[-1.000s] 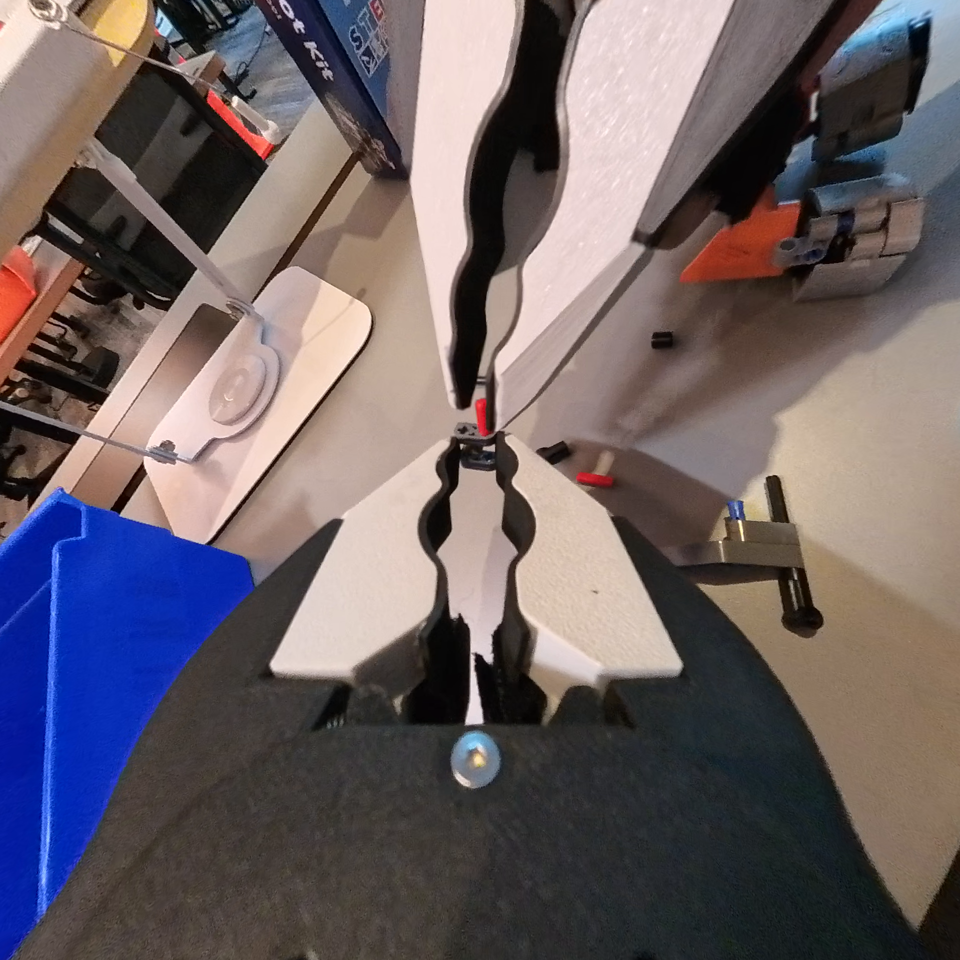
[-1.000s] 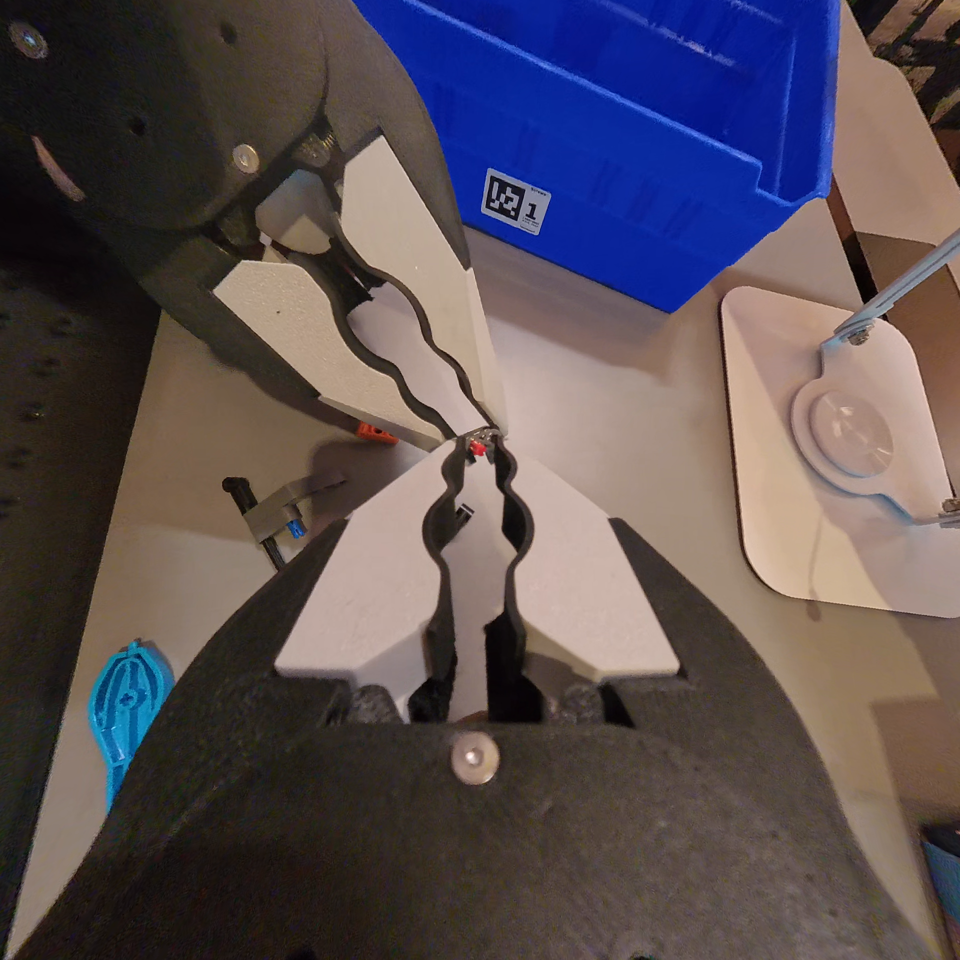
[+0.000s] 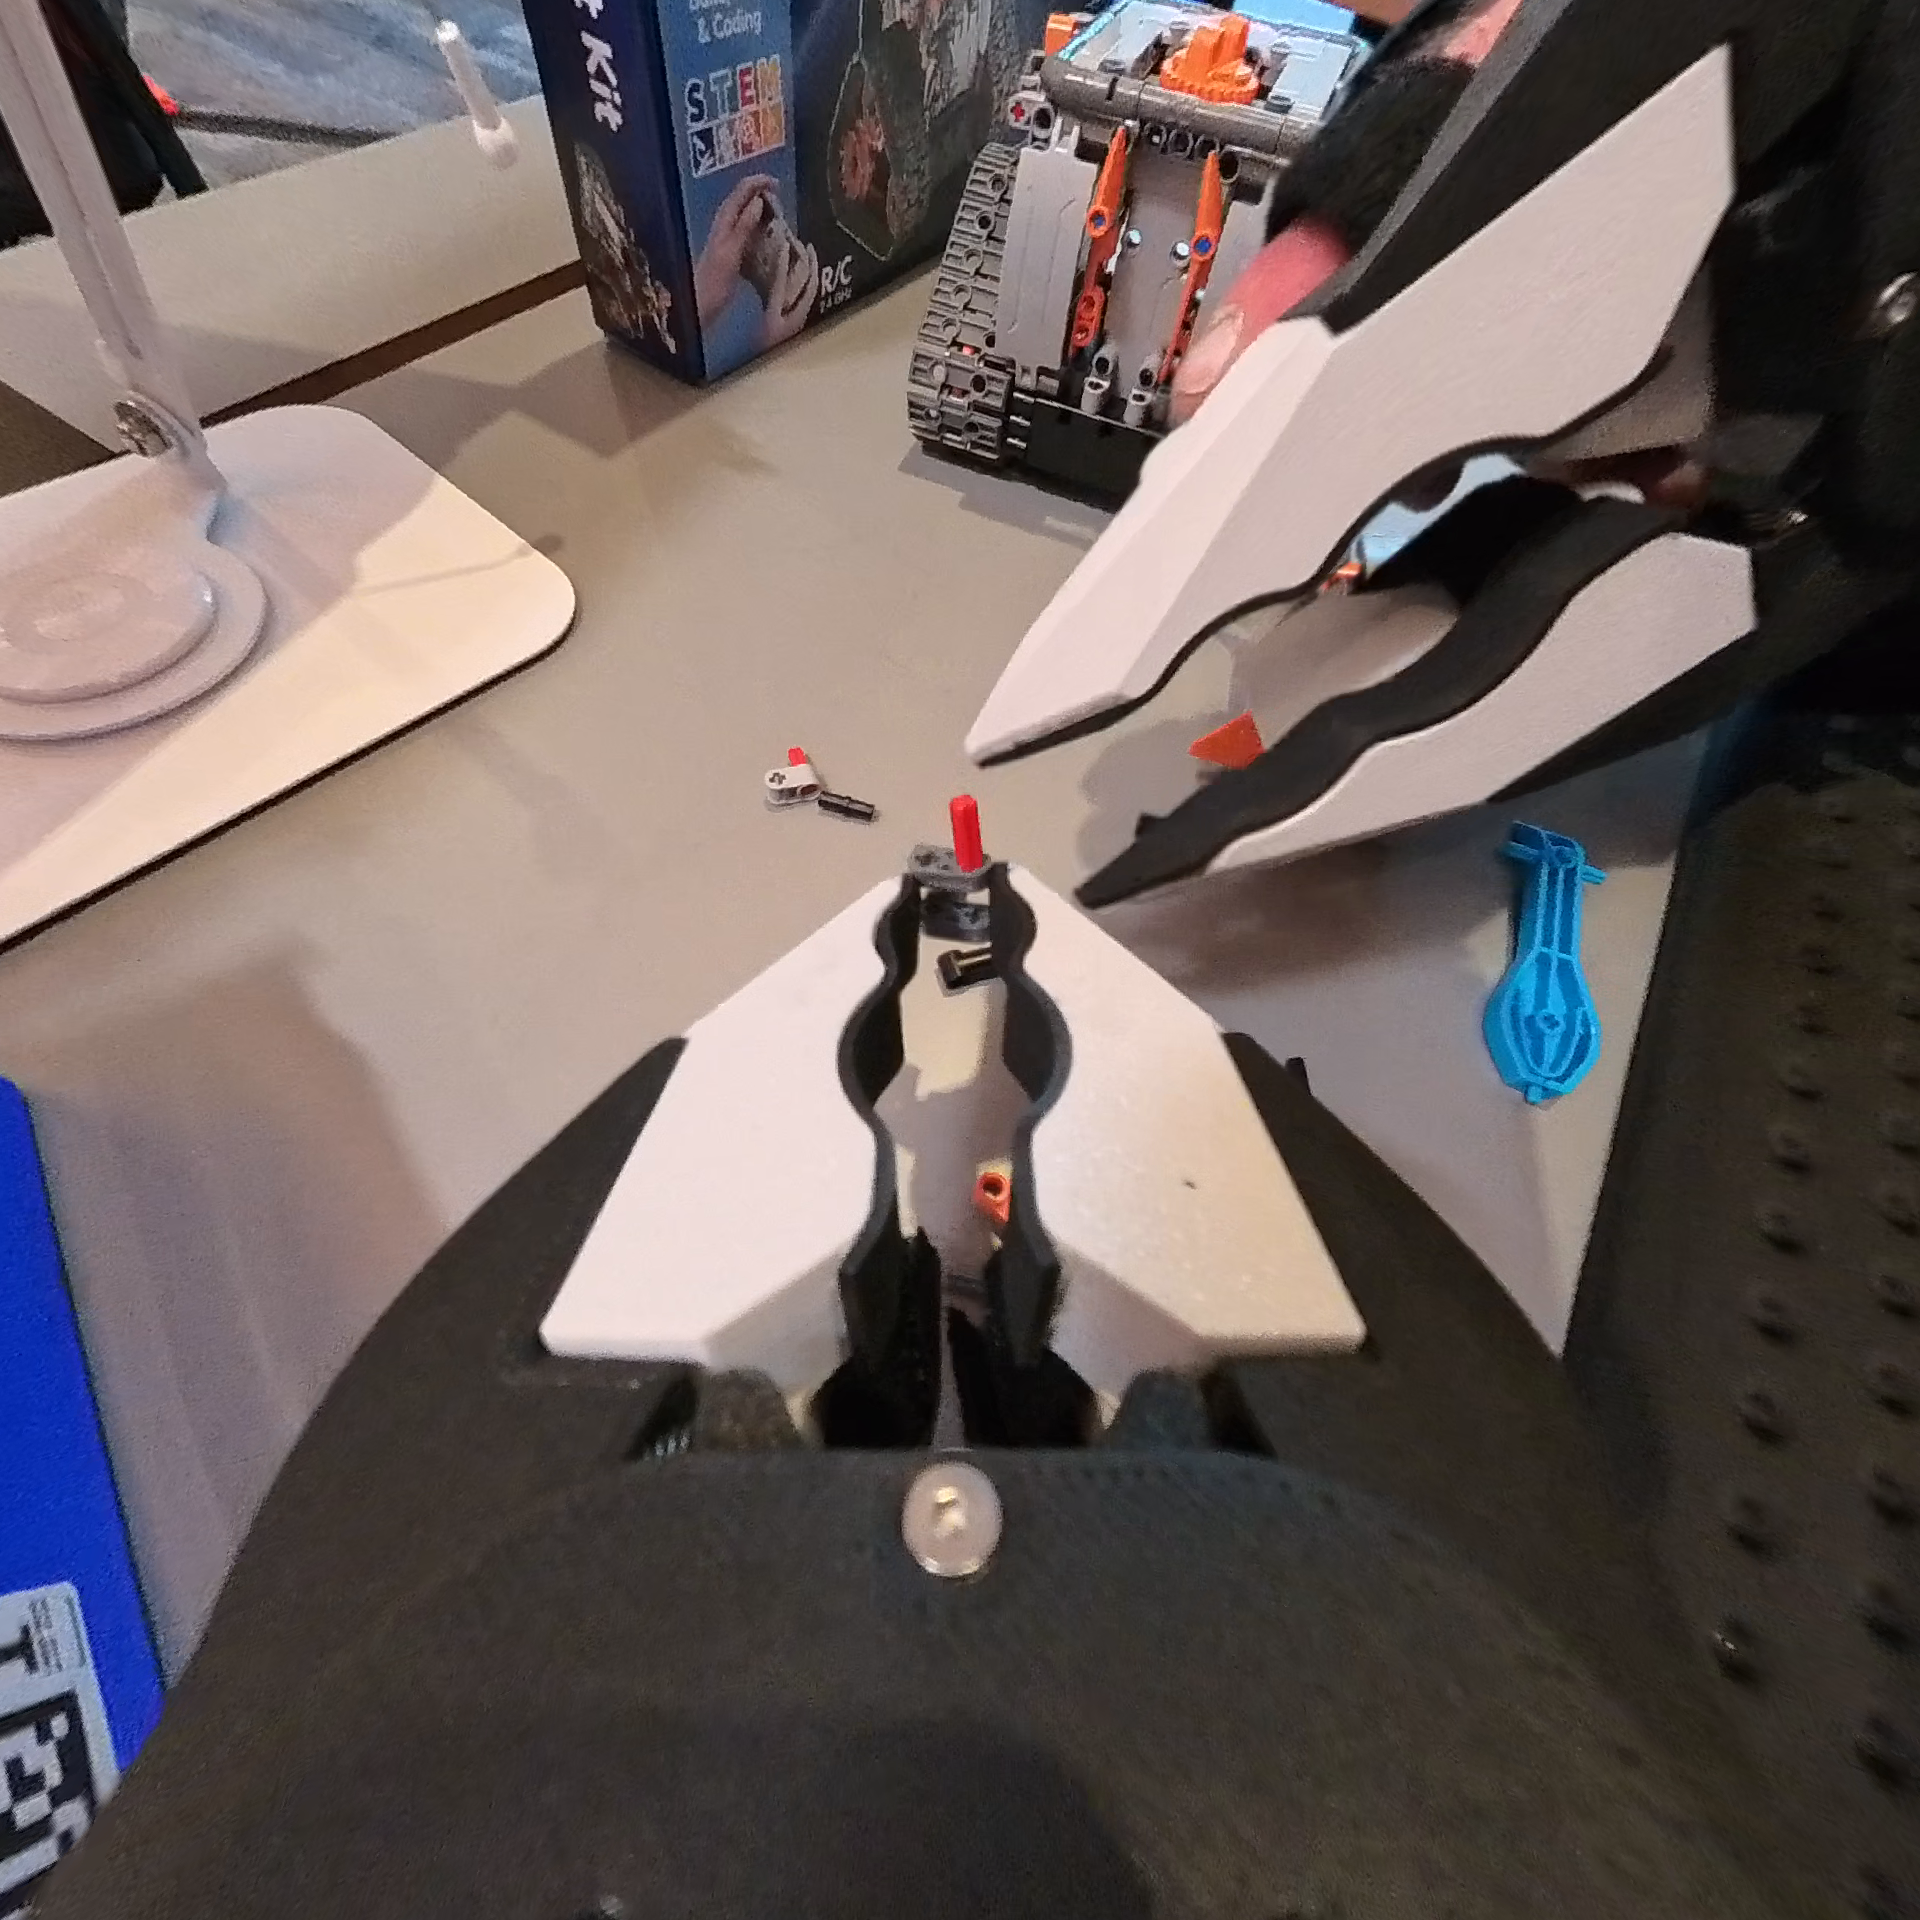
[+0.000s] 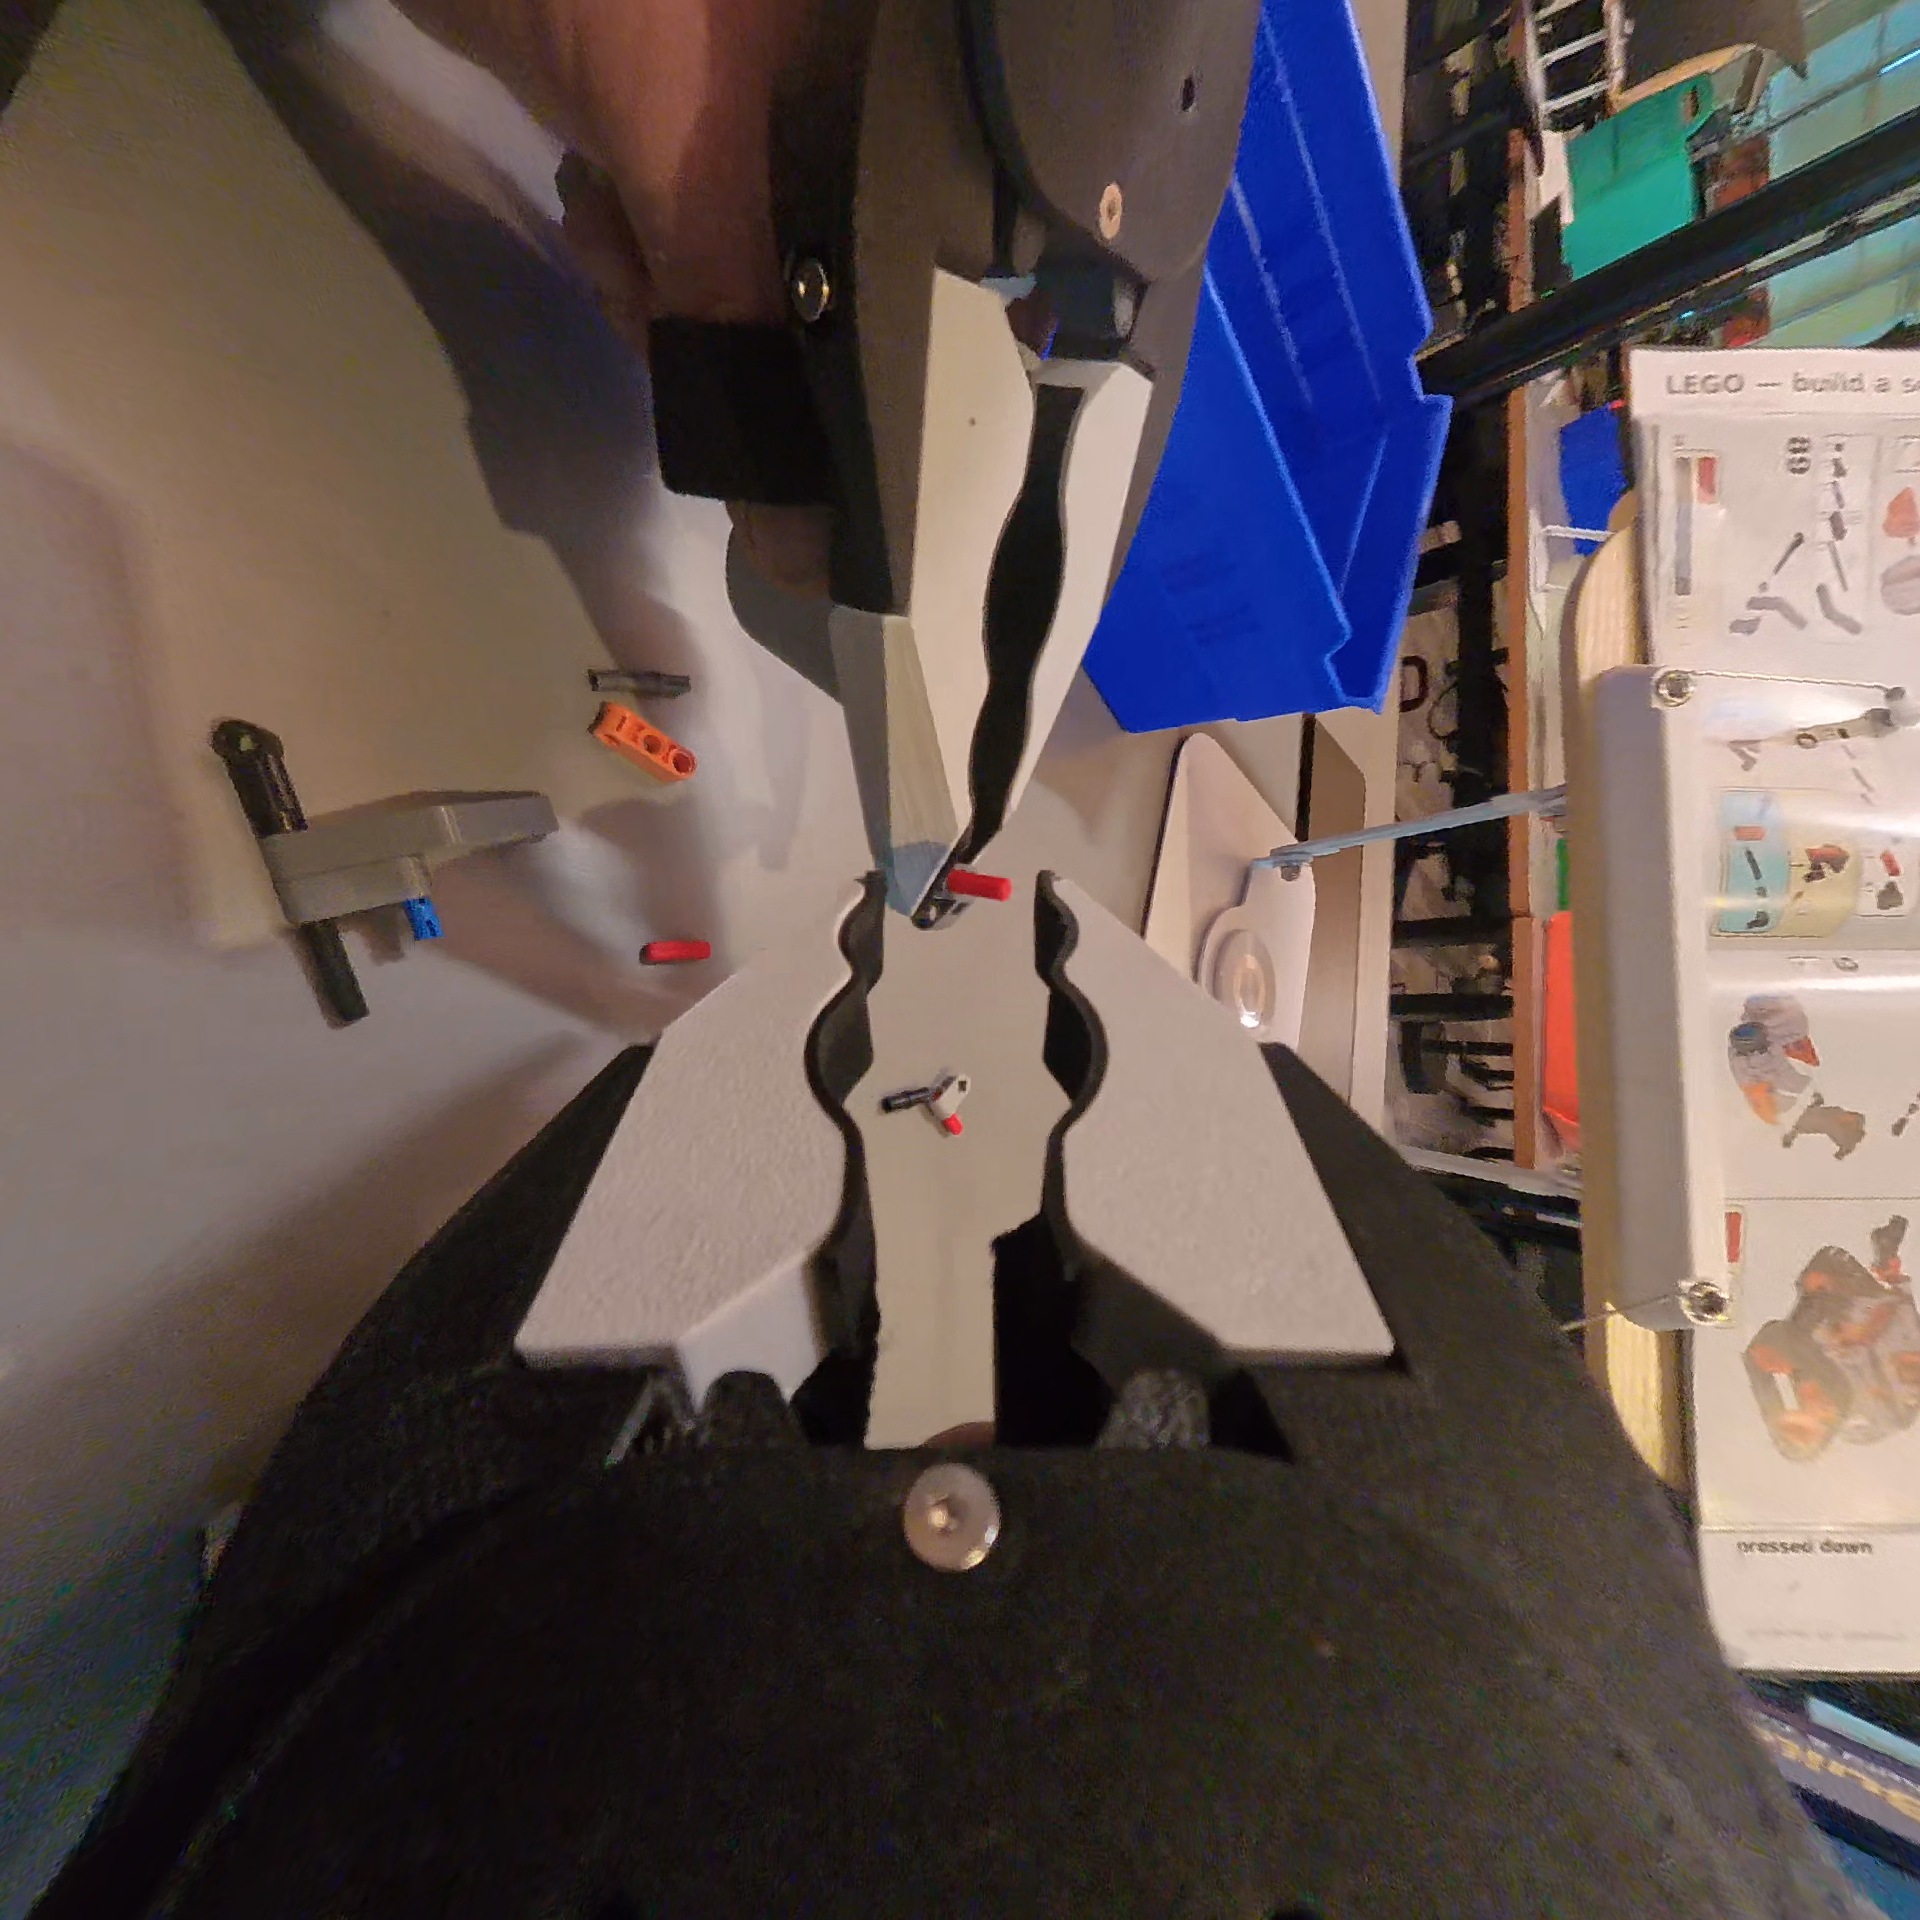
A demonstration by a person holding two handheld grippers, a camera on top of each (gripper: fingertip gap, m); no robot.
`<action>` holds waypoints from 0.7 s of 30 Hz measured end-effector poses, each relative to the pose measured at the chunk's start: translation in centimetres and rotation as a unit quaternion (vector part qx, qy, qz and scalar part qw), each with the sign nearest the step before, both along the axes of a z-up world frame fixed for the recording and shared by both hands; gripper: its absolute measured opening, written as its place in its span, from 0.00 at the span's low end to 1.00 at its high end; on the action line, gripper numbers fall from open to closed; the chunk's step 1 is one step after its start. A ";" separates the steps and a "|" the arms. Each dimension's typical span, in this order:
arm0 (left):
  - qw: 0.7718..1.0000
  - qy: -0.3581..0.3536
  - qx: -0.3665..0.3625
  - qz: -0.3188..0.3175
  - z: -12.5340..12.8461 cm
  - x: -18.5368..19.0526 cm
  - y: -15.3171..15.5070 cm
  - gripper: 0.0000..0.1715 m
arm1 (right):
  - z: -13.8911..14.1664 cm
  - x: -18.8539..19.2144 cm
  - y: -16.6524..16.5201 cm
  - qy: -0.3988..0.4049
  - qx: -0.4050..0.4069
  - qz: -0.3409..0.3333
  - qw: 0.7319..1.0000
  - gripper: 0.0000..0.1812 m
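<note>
Left wrist view: left gripper [image 3: 951, 871] pinches a small grey piece [image 3: 943, 861] bearing a red peg [image 3: 966, 820]. Right gripper [image 4: 951, 894] stands apart, empty, beside that piece; blue tool [image 3: 1543, 987] lies nearby.

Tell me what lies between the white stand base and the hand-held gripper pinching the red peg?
One small pale connector with red and black pins, seen in the left wrist view.
</note>
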State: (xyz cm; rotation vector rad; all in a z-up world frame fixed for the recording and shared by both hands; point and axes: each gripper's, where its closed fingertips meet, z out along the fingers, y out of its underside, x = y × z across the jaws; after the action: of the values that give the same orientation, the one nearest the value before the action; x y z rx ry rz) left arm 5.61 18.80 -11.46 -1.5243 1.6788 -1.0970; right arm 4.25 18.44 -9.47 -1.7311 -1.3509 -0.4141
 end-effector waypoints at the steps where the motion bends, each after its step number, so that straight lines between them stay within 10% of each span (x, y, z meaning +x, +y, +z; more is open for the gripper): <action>1: 1.000 0.001 -0.009 -0.002 0.0 0.0 0.0 0.06 | -0.2 -0.1 -0.1 0.006 -0.010 -0.001 1.000 0.17; 21: 0.985 -0.026 -0.158 -0.056 1.2 -0.3 -1.5 0.07 | -0.7 -0.3 0.4 0.030 0.003 0.004 1.000 0.15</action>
State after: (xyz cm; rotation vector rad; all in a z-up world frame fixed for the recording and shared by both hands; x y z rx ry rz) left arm 5.27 17.27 -10.28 -1.5896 1.6283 -1.5089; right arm 3.99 18.83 -10.13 -1.7198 -1.3128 -0.3581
